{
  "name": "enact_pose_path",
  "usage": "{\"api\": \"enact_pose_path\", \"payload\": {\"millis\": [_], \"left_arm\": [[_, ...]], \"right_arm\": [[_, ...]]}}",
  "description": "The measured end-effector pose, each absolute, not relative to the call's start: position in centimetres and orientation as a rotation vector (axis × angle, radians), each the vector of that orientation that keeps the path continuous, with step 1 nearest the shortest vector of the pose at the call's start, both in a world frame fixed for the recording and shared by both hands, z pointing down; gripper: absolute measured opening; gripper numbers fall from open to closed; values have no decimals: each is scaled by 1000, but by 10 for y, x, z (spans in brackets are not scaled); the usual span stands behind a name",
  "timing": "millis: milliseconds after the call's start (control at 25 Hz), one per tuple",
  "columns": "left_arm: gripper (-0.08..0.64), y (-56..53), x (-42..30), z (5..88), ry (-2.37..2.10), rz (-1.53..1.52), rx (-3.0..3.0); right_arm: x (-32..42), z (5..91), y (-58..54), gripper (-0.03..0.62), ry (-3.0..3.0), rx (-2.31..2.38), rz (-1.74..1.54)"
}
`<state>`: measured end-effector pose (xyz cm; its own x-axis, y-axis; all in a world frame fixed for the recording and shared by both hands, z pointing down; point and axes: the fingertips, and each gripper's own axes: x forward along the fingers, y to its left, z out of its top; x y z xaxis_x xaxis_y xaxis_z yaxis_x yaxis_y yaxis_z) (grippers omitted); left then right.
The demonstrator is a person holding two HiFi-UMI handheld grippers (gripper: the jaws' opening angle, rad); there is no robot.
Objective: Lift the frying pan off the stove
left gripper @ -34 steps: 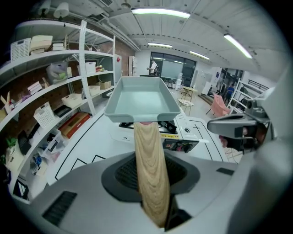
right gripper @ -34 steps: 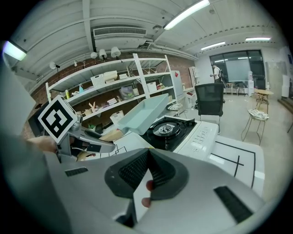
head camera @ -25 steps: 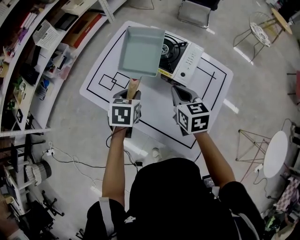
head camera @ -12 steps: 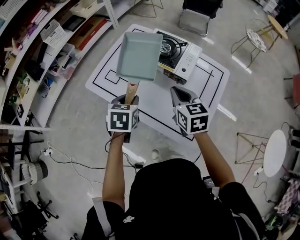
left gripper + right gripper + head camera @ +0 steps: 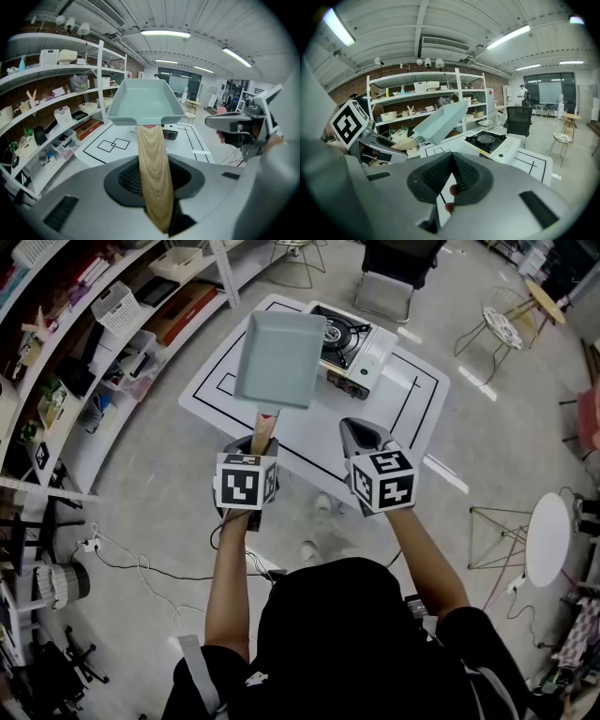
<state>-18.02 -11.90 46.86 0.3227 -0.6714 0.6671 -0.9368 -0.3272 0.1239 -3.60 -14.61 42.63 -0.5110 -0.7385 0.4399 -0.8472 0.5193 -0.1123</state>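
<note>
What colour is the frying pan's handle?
The handle is light tan with a wood grain; the left gripper view shows it best.

The frying pan (image 5: 279, 357), clamped ahead of the left gripper (image 5: 262, 439), has risen and drawn back with it, so it now covers less of the stove (image 5: 354, 345). The right gripper (image 5: 362, 430) has pulled back alongside, leaving the stove farther beyond its tips than a second ago.
</note>
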Motion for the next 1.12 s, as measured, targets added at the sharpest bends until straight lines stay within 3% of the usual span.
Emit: {"api": "enact_pose_path", "payload": {"millis": [1120], "left_arm": [[117,-40,-134,435,-1486,639,2102]], "right_arm": [[-2,383,-86,0,-2501,1274,302]]}}
